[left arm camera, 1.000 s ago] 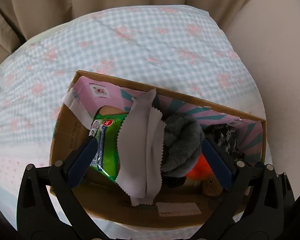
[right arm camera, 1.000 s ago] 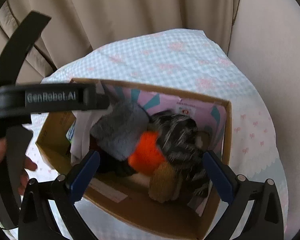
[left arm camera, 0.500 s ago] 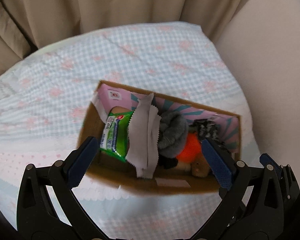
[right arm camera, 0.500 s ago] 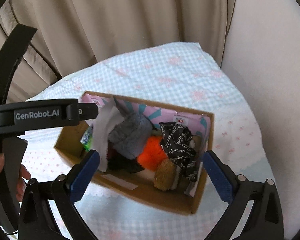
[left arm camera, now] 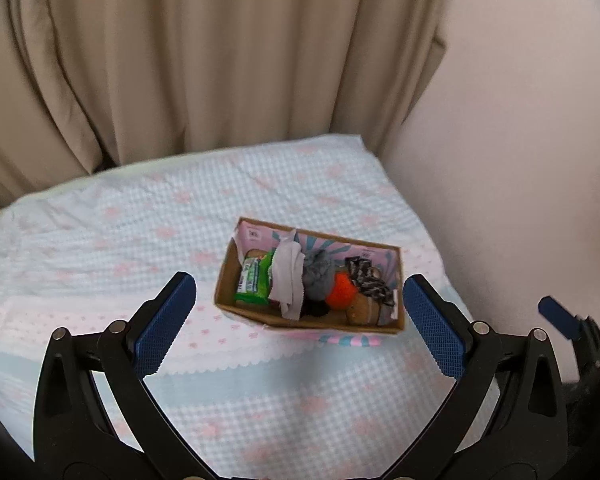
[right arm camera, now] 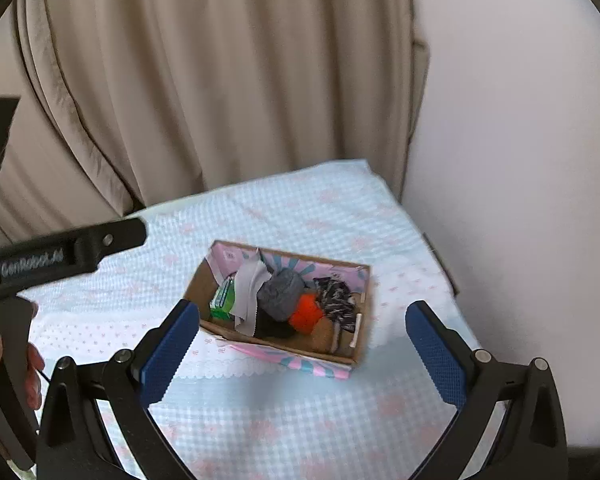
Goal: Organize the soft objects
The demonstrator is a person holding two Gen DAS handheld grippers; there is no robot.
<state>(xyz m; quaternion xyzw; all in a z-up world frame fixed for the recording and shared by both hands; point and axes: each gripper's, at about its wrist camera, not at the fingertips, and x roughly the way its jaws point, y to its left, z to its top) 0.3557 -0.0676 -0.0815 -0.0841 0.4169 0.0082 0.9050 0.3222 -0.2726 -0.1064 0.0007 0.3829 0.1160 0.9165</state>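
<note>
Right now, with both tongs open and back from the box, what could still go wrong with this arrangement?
The white cloth drapes over the other items toward the near wall of the cardboard box; it could catch and slide out if the box gets nudged. The box sits on a soft checked bedspread, so it may tilt under a push. The left tongs and right tongs hold nothing, so nothing steadies it.

Beige curtain [left arm camera: 204,60] (pleated) behind checked bedspread [left arm camera: 112,232], pale wall [left arm camera: 520,140].

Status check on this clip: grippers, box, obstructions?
Left gripper and right gripper: jaws open, empty. Cardboard box on bed, packed with soft items. Nothing between the grippers and it.
</note>
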